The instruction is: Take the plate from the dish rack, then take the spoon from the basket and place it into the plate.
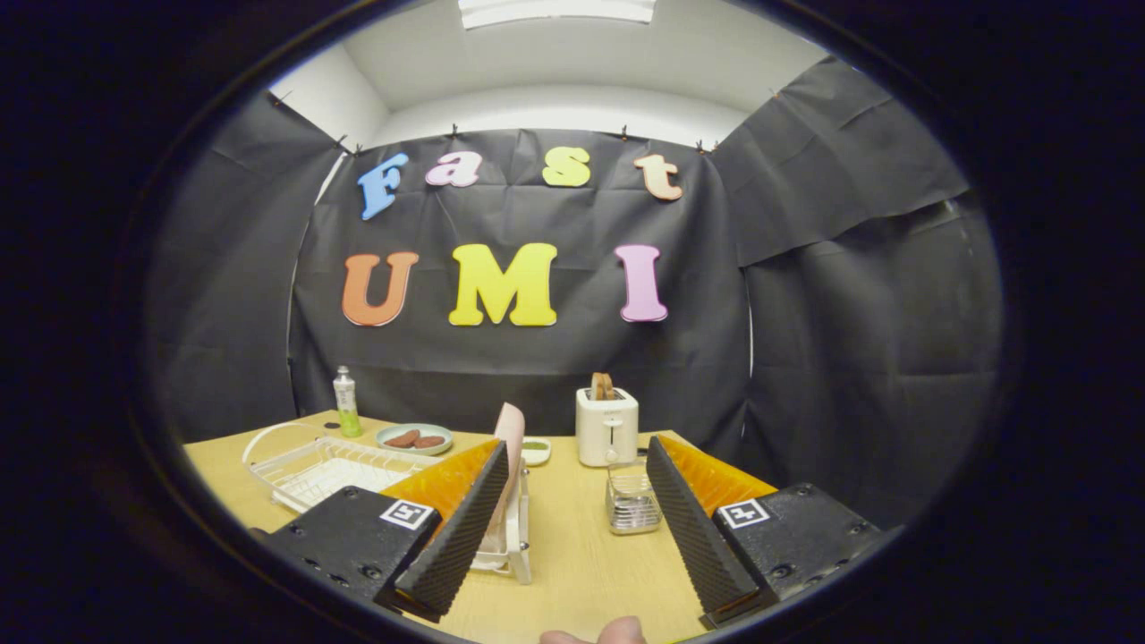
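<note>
A fingertip point(617, 631) shows at the near edge of the wooden table point(581, 555), below a hand-held gripper point(577, 528) whose fingers stand spread wide with nothing between them. Just ahead, the pink plate point(512, 465) stands on edge in the white dish rack point(512, 537), partly hidden behind the left finger. The small wire basket point(631, 501) sits just ahead of the right finger; whether a spoon lies inside cannot be told. Beyond are a white tray point(313, 465), a dish of brown food point(414, 438), a small bowl point(537, 450), a toaster point(607, 427) and a bottle point(345, 402). The upright plate offers only a thin rim: an off-centre grip would likely let it twist or slip, and a careless lift could drag the rack along.
</note>
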The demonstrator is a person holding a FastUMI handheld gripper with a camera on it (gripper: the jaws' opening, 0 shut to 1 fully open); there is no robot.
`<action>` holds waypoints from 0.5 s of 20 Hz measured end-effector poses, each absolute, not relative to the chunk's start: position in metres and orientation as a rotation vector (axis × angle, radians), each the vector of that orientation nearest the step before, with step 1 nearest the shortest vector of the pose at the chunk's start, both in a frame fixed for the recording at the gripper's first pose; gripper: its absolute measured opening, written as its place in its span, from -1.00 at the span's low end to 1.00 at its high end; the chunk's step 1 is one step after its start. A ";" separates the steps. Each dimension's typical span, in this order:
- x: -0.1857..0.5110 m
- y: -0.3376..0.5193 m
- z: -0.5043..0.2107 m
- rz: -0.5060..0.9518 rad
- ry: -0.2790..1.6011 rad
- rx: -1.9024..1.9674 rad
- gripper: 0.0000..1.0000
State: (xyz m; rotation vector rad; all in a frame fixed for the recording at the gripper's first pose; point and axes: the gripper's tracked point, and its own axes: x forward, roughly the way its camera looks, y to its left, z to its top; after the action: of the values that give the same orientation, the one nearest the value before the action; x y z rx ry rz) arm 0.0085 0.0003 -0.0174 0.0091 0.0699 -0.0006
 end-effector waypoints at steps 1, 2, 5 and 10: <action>0.008 -0.002 -0.018 -0.005 0.073 0.013 1.00; 0.009 -0.006 -0.018 -0.012 0.071 0.016 1.00; 0.007 -0.013 -0.012 -0.037 0.055 0.013 1.00; 0.005 -0.016 -0.007 -0.025 0.059 0.009 1.00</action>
State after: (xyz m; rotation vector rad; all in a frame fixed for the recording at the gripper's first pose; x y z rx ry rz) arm 0.0051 -0.0158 -0.0070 0.0094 0.0593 -0.0246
